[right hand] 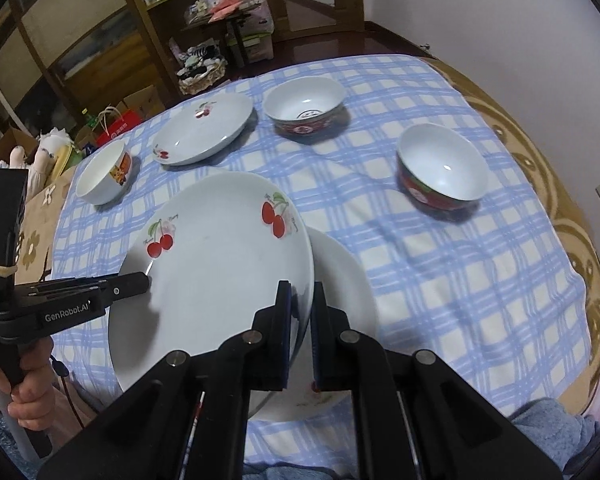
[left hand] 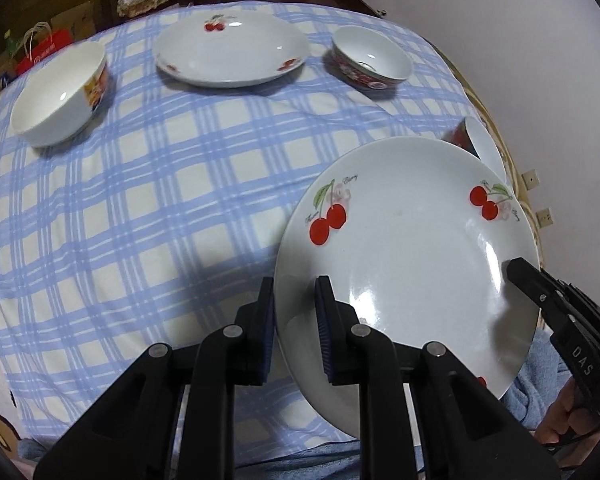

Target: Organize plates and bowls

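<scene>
Both grippers (left hand: 295, 300) (right hand: 301, 300) on cherry plate (left hand: 408, 248); second plate (right hand: 344, 280) right-view only

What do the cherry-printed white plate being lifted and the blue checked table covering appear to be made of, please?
The cherry-printed white plate looks like glazed ceramic or porcelain: its smooth surface carries sharp highlights. It could be melamine. The blue checked table covering looks like matte woven cloth: it lies soft and rumpled, without shine.
</scene>
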Demonstrator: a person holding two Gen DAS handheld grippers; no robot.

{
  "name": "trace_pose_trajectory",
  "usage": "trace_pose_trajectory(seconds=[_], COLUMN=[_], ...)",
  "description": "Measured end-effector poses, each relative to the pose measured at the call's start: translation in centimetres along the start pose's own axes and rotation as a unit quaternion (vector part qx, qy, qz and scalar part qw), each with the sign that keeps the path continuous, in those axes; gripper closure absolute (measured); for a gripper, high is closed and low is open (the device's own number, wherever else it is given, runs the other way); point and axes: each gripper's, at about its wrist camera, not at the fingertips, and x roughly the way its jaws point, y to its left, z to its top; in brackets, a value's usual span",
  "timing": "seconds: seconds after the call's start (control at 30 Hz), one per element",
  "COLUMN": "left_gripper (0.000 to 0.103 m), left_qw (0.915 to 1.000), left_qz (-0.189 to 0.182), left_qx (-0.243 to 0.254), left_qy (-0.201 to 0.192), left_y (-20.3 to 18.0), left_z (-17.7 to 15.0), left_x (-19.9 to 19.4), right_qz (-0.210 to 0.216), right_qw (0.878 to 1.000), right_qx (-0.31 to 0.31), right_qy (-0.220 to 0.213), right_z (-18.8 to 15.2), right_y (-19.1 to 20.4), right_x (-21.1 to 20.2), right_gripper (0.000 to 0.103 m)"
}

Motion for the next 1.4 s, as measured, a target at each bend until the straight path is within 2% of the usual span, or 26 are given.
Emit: trace_pose_trajectory(seconds=[0.33,0.53,0.63,0.8,0.97,1.07,1.33,1.4], left_gripper=[0.085,0.085,0.085,0.085,0.085,0.085,0.085,0.085], left_qw=[0.9994,0.9991,0.9980,0.9979,0.9966,0.9962,0.9957,0.9948], left_qz=[0.025,0.033,0.049,0.048,0.063,0.069,0.068,0.079], left_qx=[0.022,0.023,0.036,0.032,0.033,0.027,0.026,0.031], left_qy=[-0.004,0.009,0.015,0.027,0.041,0.046,0.057,0.055], left_y=[-2.5,-2.7,-3.1,-3.1,-2.9,-2.5,-2.8,-3.1], left_z=[0.0,-0.3,-0.6,-0.8,-0.8,-0.8,-0.8,-0.9], left_x=[0.8,2.2,2.8,3.8,4.9,5.5,6.5,6.6], right_qz=[0.017,0.029,0.022,0.018,-0.012,-0.009,-0.034,-0.046], right_qw=[0.999,0.998,0.998,0.997,0.998,0.997,0.996,0.996], right_qx=[0.036,0.054,0.053,0.060,0.012,0.008,-0.003,-0.010], right_qy=[-0.002,0.018,0.032,0.051,0.066,0.073,0.081,0.082], right_z=[-1.2,-1.5,-1.7,-2.1,-1.7,-1.5,-1.6,-1.5], right_y=[-2.9,-4.3,-4.4,-4.8,-3.6,-3.5,-3.3,-3.3], right_x=[0.1,1.8,2.6,3.8,5.0,5.7,6.4,6.5], right_gripper=[0.094,0.094,0.093,0.093,0.090,0.091,0.089,0.089])
